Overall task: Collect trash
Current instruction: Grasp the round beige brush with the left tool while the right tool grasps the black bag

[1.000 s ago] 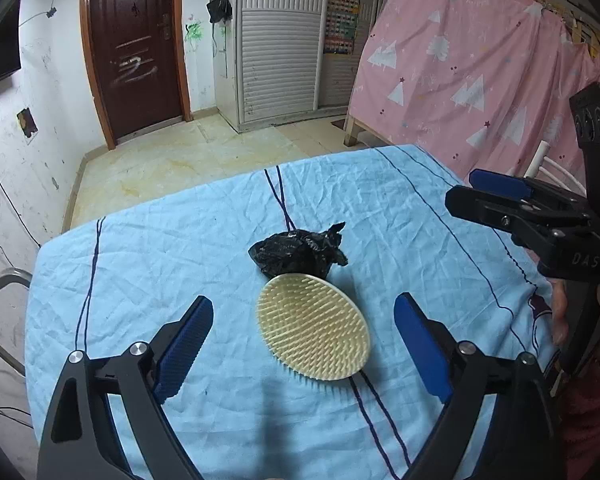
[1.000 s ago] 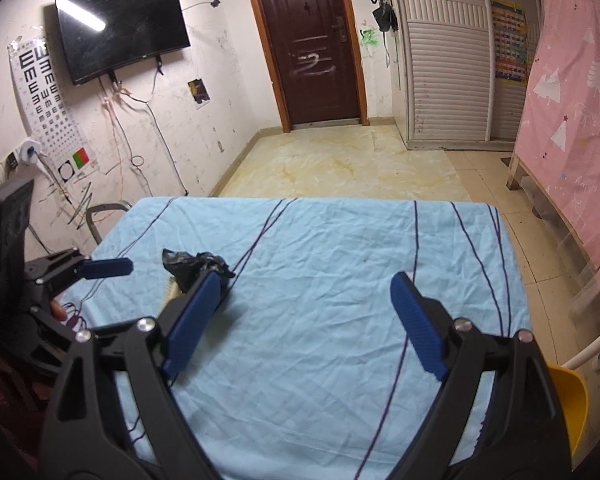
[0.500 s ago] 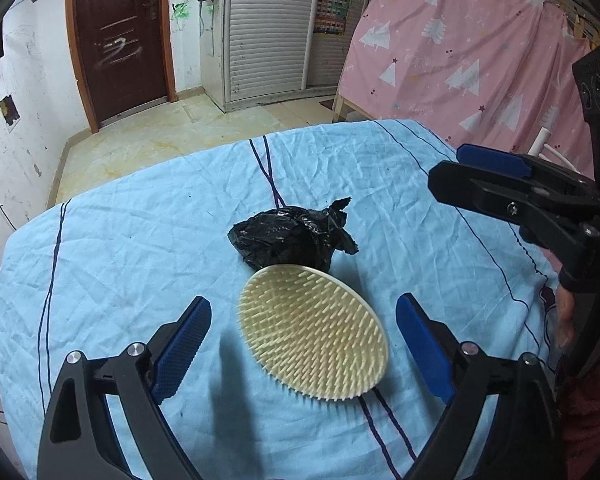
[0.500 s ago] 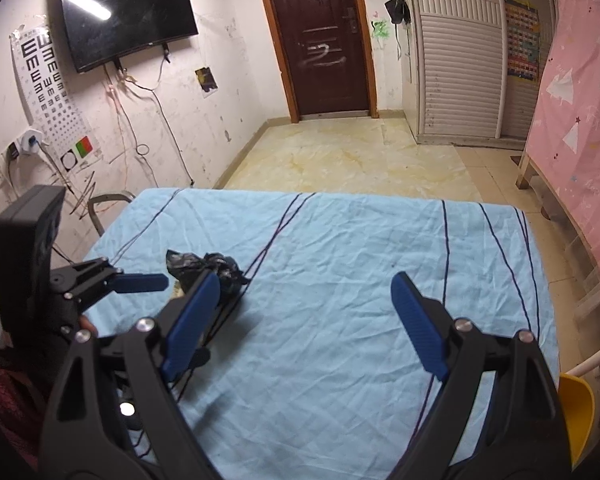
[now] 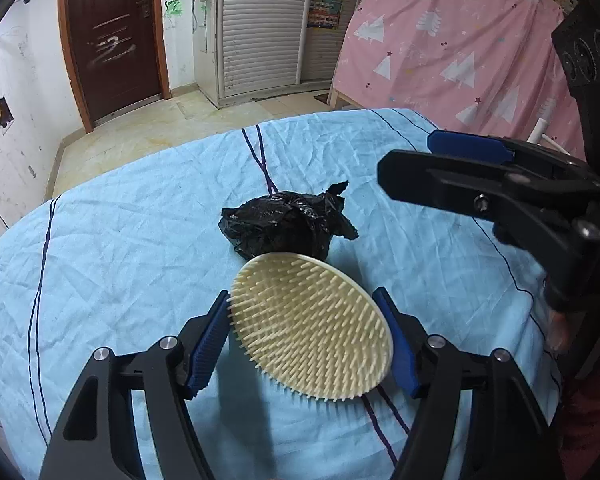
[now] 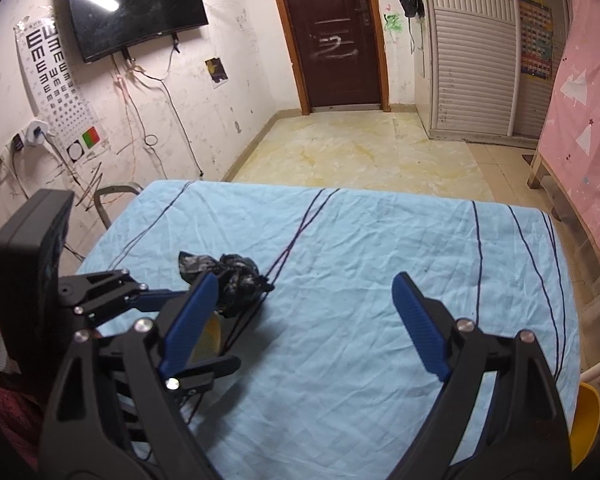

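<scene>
A crumpled black plastic bag (image 5: 284, 224) lies mid-table on the light blue cloth (image 5: 120, 248). Just in front of it, a cream oval bristle brush (image 5: 312, 328) leans tilted, bristles up. My left gripper (image 5: 304, 340) straddles the brush; its jaws are closing and both blue pads touch the brush's rim. My right gripper (image 5: 406, 156) hovers open to the right of the bag. In the right wrist view the right gripper (image 6: 304, 320) is wide open over bare cloth, with the bag (image 6: 236, 284) behind its left finger and the left gripper (image 6: 212, 328) low at the left.
The table's far edge drops to a tiled floor (image 6: 360, 152). A pink curtain (image 5: 460, 48) hangs at the right, a metal chair frame (image 6: 116, 196) stands at the left edge, and a yellow seat (image 6: 584, 420) shows at the right corner. A red sleeve (image 6: 4, 392) is near the left gripper.
My left gripper has dropped closer and its jaws have closed from wide apart onto the brush's sides. The right gripper has drifted left toward the bag, still open.
</scene>
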The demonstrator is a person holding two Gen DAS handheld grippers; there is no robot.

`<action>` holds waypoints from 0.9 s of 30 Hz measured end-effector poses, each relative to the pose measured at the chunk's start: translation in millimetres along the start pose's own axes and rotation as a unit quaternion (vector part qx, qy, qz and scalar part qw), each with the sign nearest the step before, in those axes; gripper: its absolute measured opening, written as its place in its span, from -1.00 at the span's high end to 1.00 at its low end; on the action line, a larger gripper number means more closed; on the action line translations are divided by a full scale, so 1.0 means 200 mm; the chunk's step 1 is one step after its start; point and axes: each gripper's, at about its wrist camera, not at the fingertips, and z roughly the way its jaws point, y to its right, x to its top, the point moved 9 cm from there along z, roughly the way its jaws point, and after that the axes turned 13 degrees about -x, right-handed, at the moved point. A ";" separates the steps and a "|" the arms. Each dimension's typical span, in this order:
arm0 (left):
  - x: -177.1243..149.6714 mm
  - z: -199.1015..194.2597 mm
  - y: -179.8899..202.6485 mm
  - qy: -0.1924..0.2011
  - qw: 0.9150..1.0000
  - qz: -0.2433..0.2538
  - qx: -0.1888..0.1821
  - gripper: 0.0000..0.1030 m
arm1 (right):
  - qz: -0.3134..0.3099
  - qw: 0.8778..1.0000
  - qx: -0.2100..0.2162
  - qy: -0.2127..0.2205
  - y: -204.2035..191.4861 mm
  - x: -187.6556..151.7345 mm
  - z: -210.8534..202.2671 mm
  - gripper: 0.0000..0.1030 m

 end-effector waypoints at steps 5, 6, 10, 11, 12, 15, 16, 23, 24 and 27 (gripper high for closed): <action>-0.01 -0.02 -0.01 0.003 1.000 -0.004 -0.003 -0.20 | -0.004 1.000 0.003 -0.002 -0.04 0.01 0.01 -0.72; -0.01 -0.03 -0.01 0.004 1.000 -0.005 -0.002 -0.20 | -0.005 1.000 0.003 -0.002 -0.05 0.00 0.01 -0.72; -0.03 -0.08 -0.04 0.009 1.000 -0.013 0.001 -0.20 | -0.010 1.000 0.011 -0.003 -0.10 0.02 0.02 -0.72; -0.04 -0.09 -0.04 0.011 1.000 -0.015 0.001 -0.20 | -0.012 1.000 0.012 -0.004 -0.11 0.02 0.02 -0.72; -0.04 -0.11 -0.05 0.012 1.000 -0.017 0.003 -0.20 | -0.014 1.000 0.014 -0.005 -0.13 0.02 0.03 -0.72; -0.06 -0.14 -0.08 0.016 1.000 -0.025 0.009 -0.20 | -0.019 1.000 0.021 -0.009 -0.18 0.02 0.05 -0.72; -0.06 -0.16 -0.09 0.018 0.999 -0.029 0.011 -0.20 | -0.021 0.999 0.024 -0.010 -0.20 0.02 0.05 -0.72; -0.10 -0.24 -0.17 0.028 0.998 -0.049 0.024 -0.20 | -0.038 0.998 0.039 -0.024 -0.32 0.00 0.10 -0.72; -0.11 -0.25 -0.19 0.030 0.998 -0.051 0.025 -0.20 | -0.042 0.998 0.040 -0.027 -0.34 -0.01 0.11 -0.72; -0.13 -0.28 -0.22 0.036 0.997 -0.056 0.031 -0.20 | -0.050 0.997 0.042 -0.035 -0.37 -0.02 0.13 -0.72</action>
